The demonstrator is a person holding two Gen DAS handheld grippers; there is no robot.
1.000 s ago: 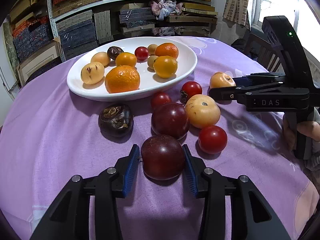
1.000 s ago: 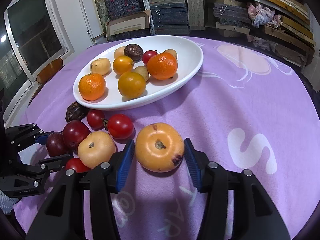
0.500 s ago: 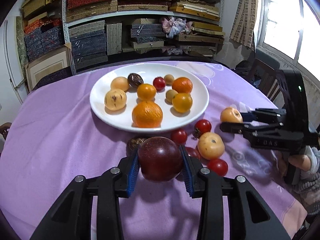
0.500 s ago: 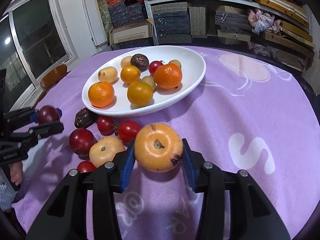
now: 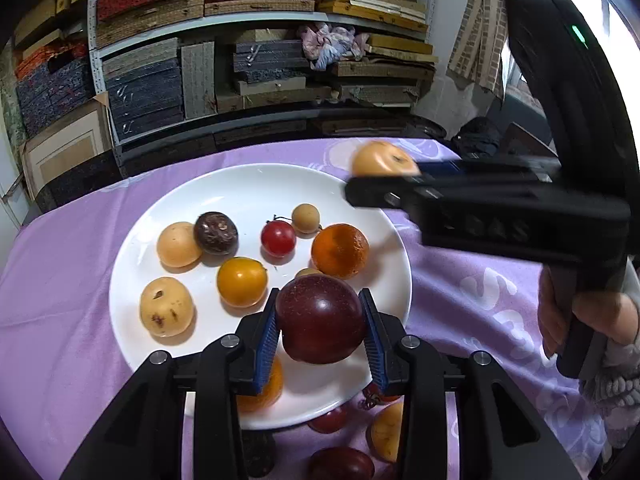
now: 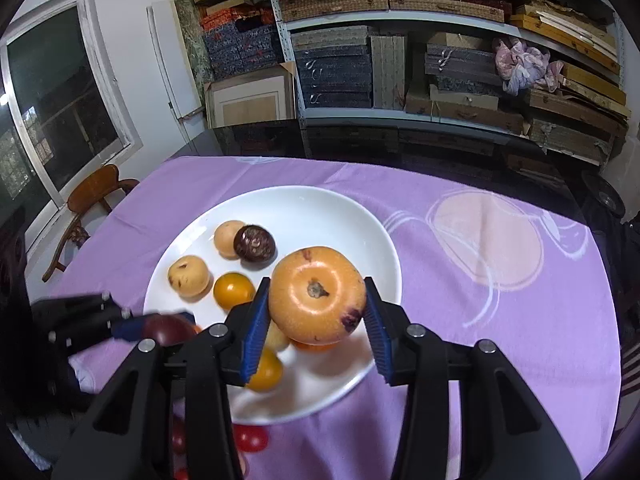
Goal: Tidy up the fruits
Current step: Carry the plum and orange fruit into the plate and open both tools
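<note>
My left gripper (image 5: 320, 336) is shut on a dark red plum (image 5: 320, 318) and holds it in the air over the near part of the white plate (image 5: 248, 184). My right gripper (image 6: 314, 332) is shut on a pale orange fruit (image 6: 316, 294) with a dark bruise, lifted above the plate's (image 6: 304, 204) right side. On the plate lie an orange (image 5: 340, 250), a cherry tomato (image 5: 278, 238), a dark wrinkled fruit (image 5: 216, 233) and several yellow fruits. In the left wrist view the right gripper (image 5: 380, 174) and its fruit (image 5: 378, 162) hang at the plate's far right.
Loose fruits lie on the purple tablecloth (image 5: 60, 280) near the plate's front edge: a second plum (image 5: 340, 462), tomatoes (image 6: 250, 438) and a yellow fruit (image 5: 386, 430). A person's hand (image 5: 580, 316) grips the right tool. Shelves of boxes stand behind; a wooden chair (image 6: 94, 196) at left.
Both grippers closed on their fruits, lifted them off the cloth and carried them forward over the plate. The plate fruits now look nearer and lower in both views.
</note>
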